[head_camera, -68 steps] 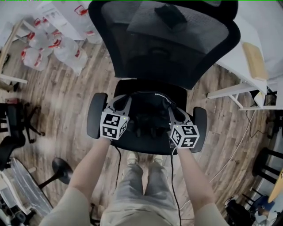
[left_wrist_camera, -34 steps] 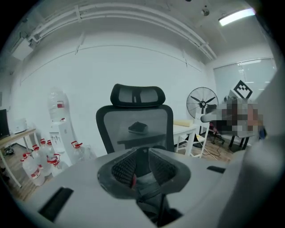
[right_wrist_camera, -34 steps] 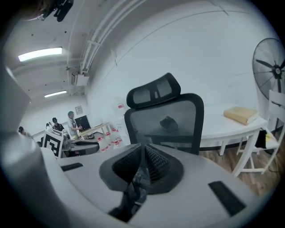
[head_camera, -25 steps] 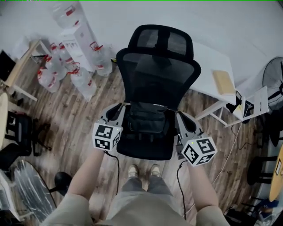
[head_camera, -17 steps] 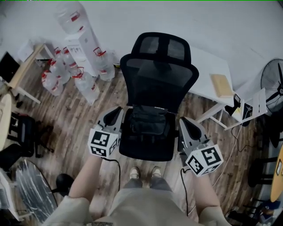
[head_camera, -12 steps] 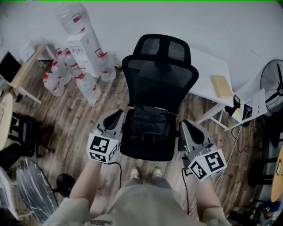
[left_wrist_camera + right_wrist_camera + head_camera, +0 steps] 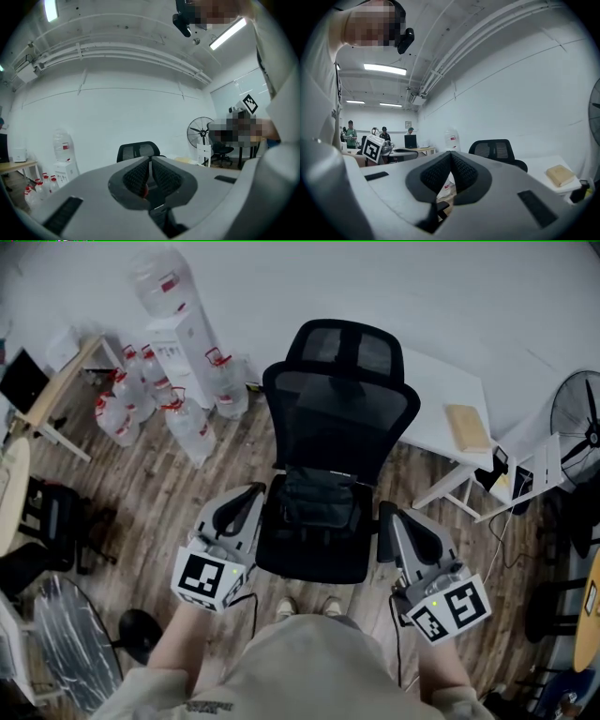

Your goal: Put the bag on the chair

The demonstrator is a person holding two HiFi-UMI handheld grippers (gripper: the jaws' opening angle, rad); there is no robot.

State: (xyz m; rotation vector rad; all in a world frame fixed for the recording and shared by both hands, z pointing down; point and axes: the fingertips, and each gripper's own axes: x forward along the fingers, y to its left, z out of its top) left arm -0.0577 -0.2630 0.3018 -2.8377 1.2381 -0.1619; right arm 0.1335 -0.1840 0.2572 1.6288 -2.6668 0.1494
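The black bag [image 7: 319, 501] lies on the seat of the black mesh office chair [image 7: 342, 404], up against the backrest. My left gripper [image 7: 250, 492] hovers by the chair's left armrest, shut and empty, clear of the bag. My right gripper [image 7: 397, 516] hovers by the right armrest, also shut and empty. In the left gripper view the fingers [image 7: 140, 174] meet, with the chair's headrest [image 7: 137, 150] beyond them. The right gripper view shows its pads [image 7: 461, 169] closed together, with the chair [image 7: 497, 150] behind.
Several water jugs [image 7: 192, 423] and a water dispenser [image 7: 183, 338] stand to the chair's left on the wooden floor. A white table [image 7: 441, 390] with a tan pad [image 7: 469, 427] is at the right, a fan [image 7: 577, 413] beyond it. Another dark chair [image 7: 47, 512] is at far left.
Both grippers let go of the bag, drew back from the chair toward the person and rose. Their jaws closed empty. The bag stays on the seat.
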